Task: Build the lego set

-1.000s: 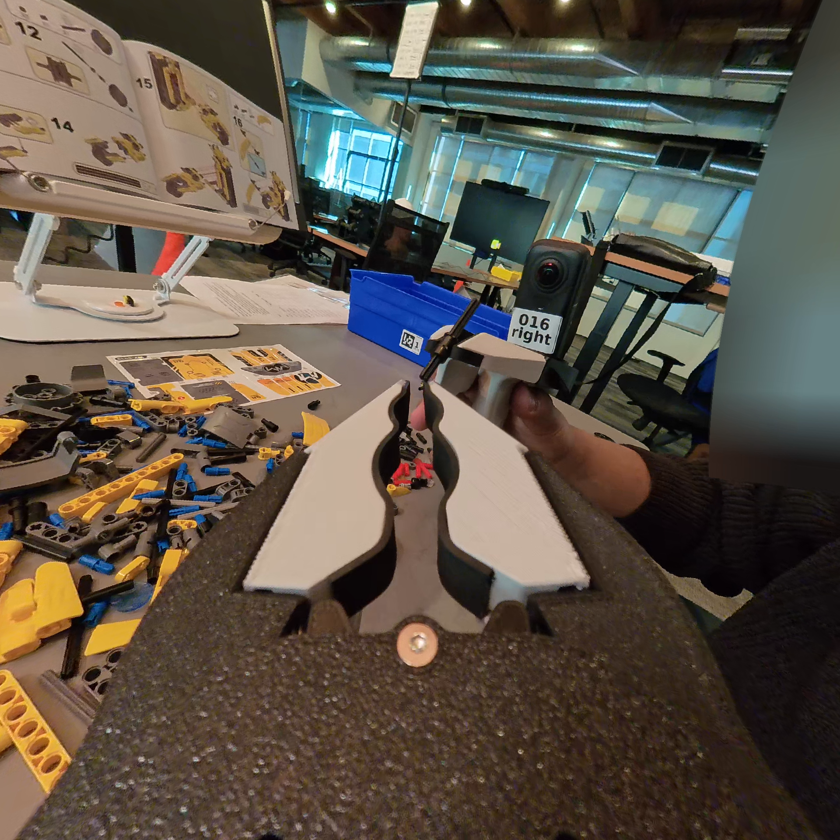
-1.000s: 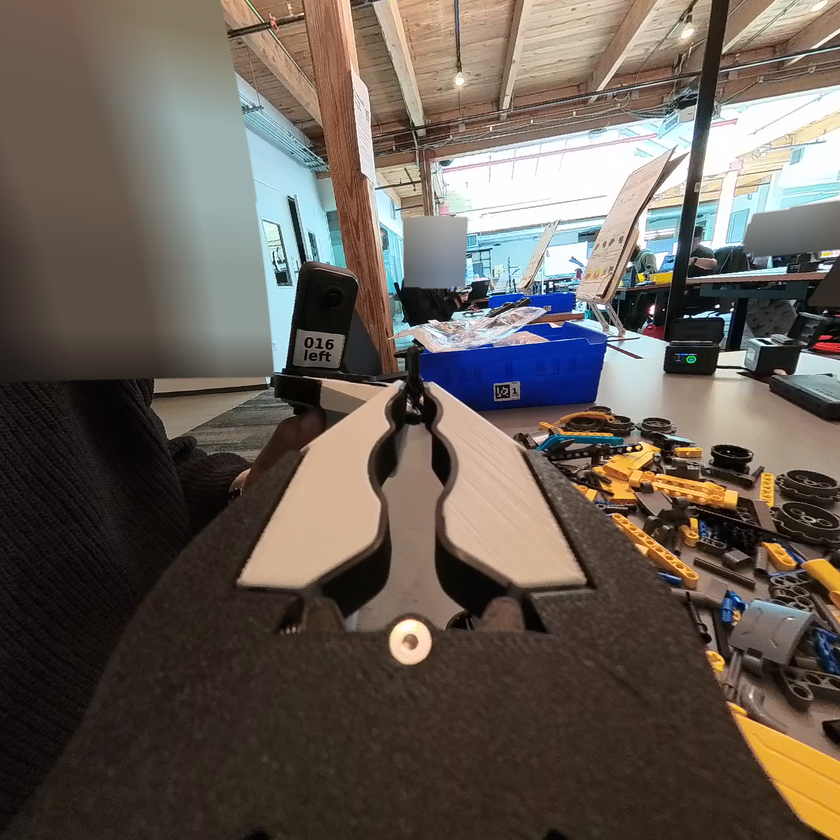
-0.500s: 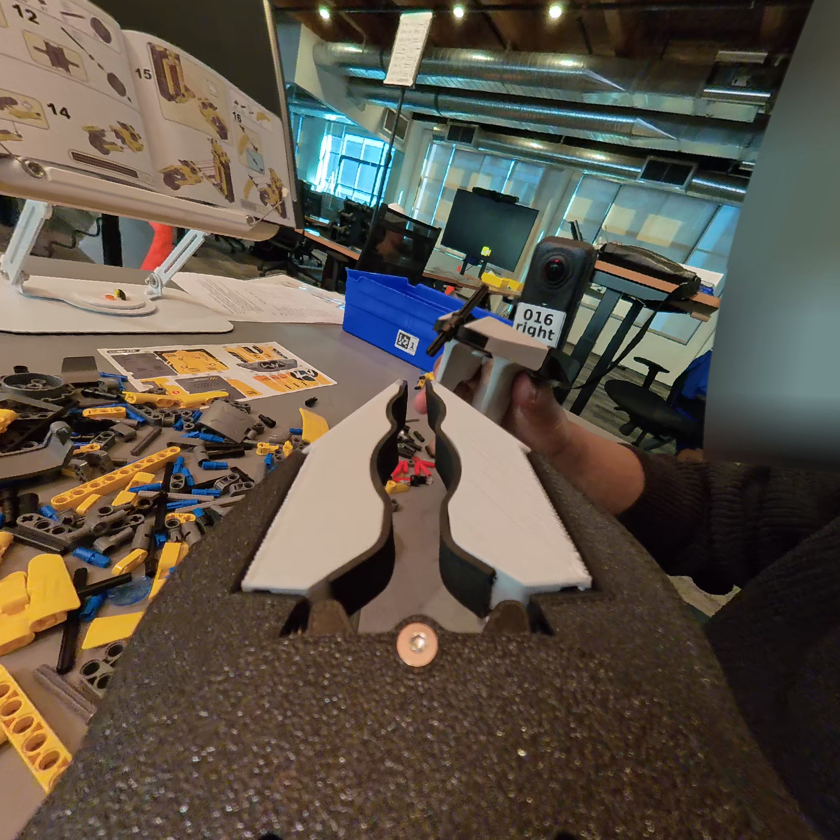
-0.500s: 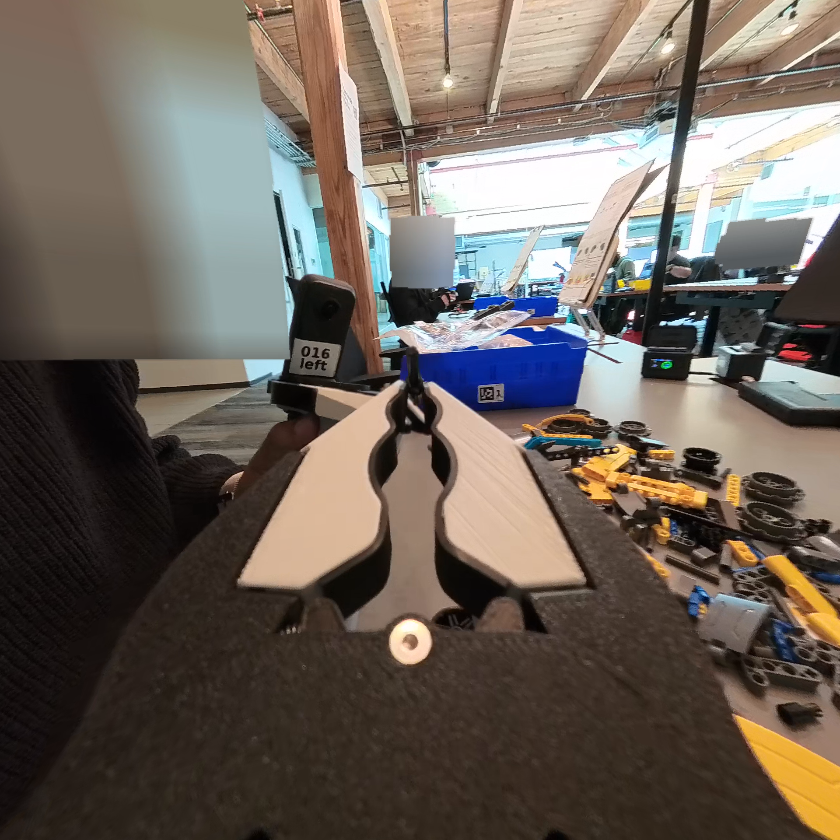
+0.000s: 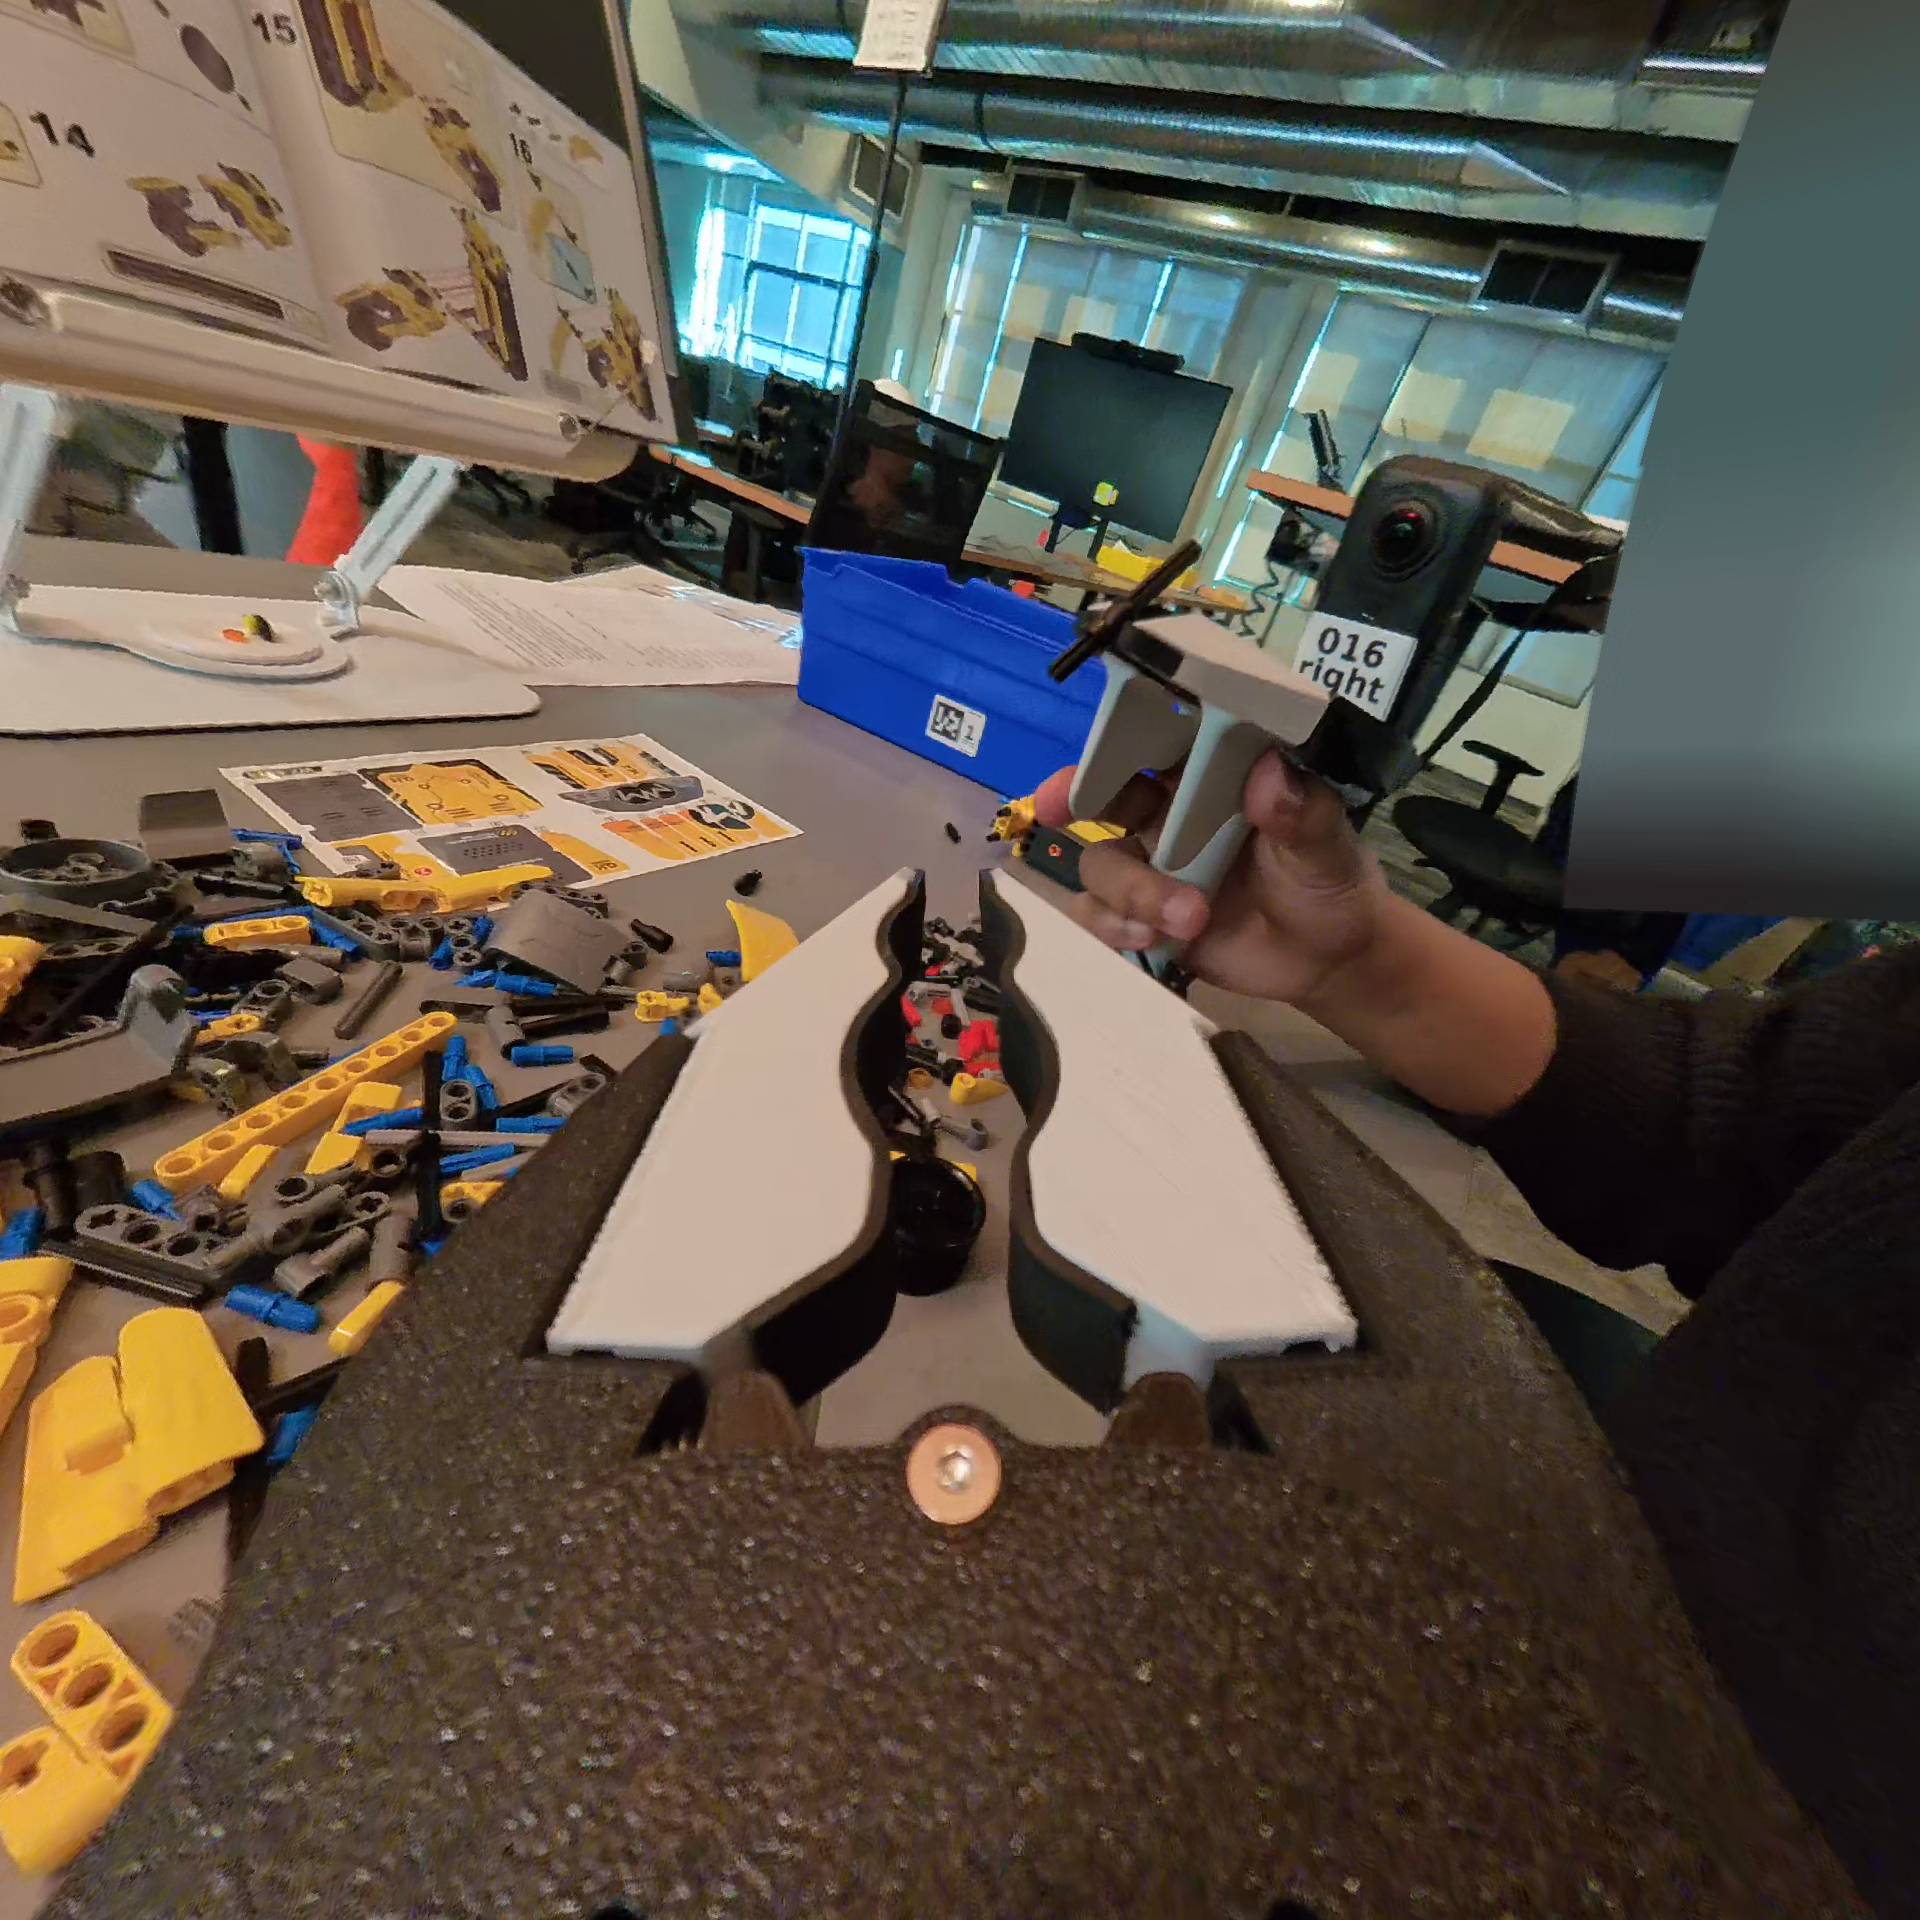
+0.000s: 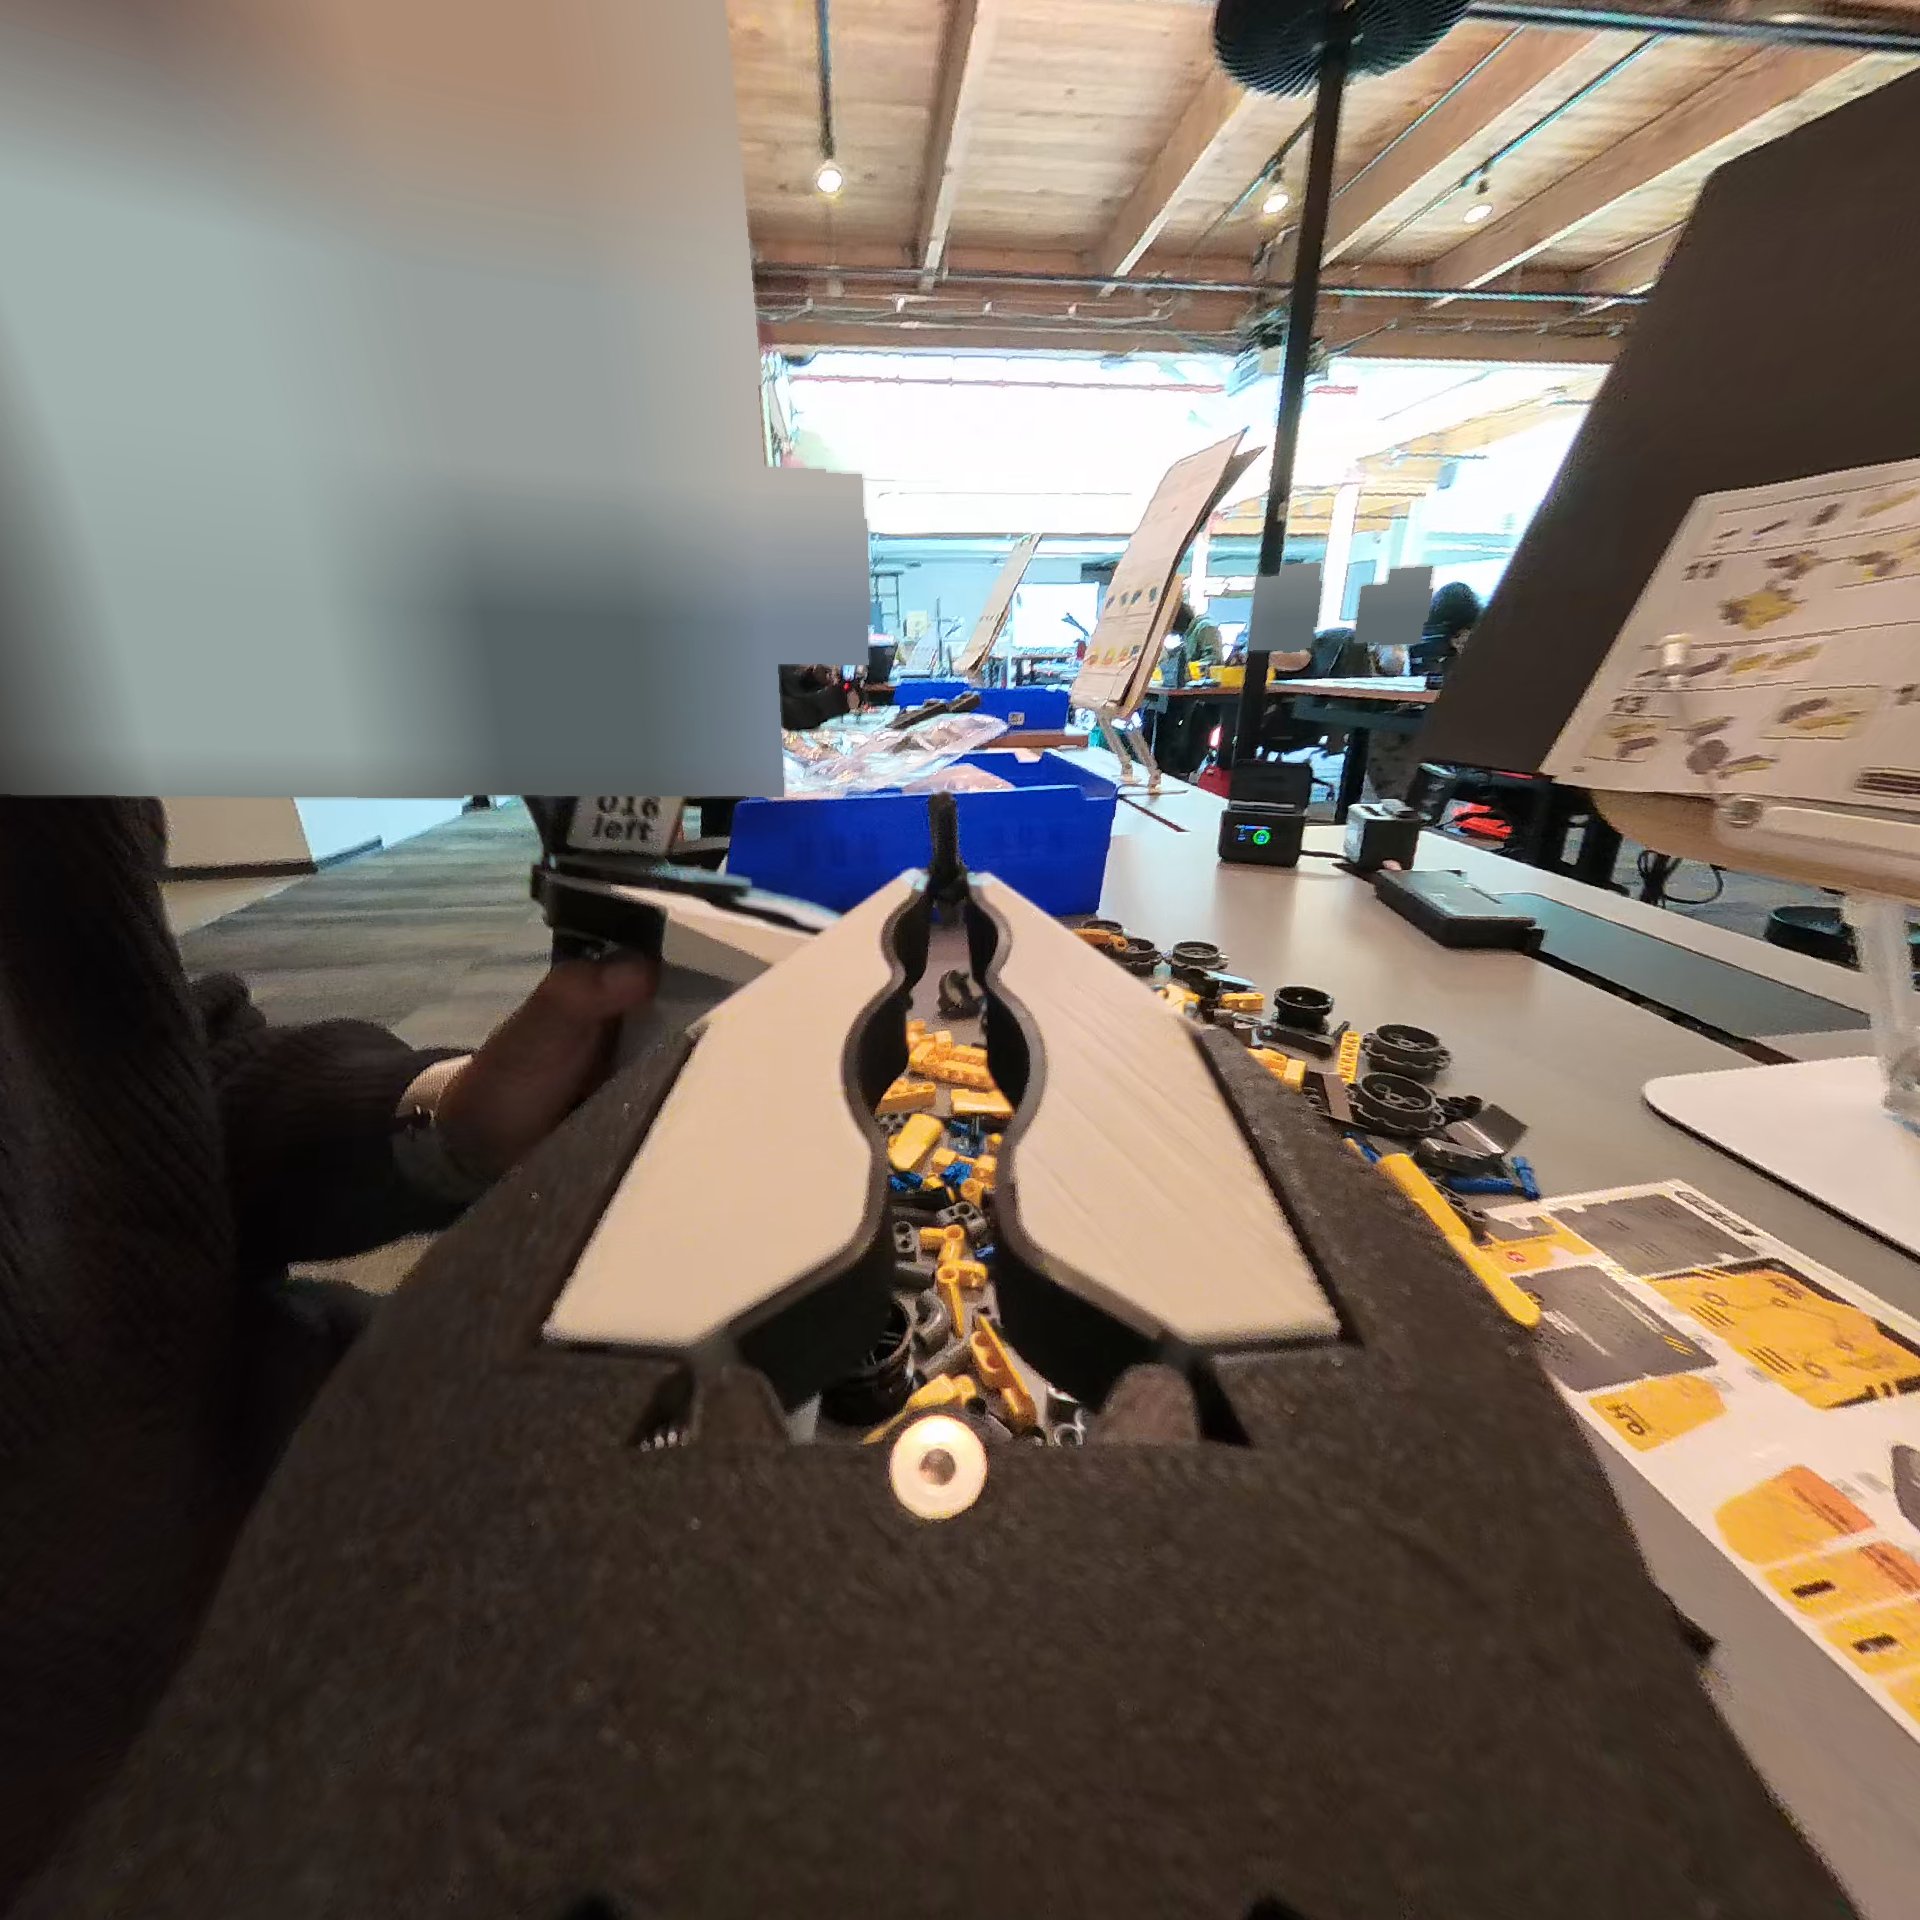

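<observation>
pinching a thin black plastic axle piece [image 6: 943,837] between its very tips, the right gripper [image 6: 945,883] is nearly closed, and the piece stands up above the fingertips. from the left wrist view the same axle [image 5: 1127,608] sticks out slanted from the raised gripper, in front of the blue plastic bin [image 5: 914,655], and a hand [image 5: 1242,894] holds the grey handle.

the left gripper [image 5: 951,883] holds nothing; its white fingers [image 5: 769,1122] stand a small gap apart at the tips. it hangs over the grey table [image 5: 852,790], above small red and black pieces [image 5: 951,1034], with a black round wheel-like part [image 5: 935,1221] seen lower between the fingers.

left of it lies a scattered heap of yellow, blue, grey and black building pieces [image 5: 312,1101], among them a long yellow beam with holes [image 5: 312,1101]. beyond is a flat sticker sheet with yellow and grey shapes [image 5: 509,805], and an open instruction booklet on a white stand [image 5: 312,208].
</observation>
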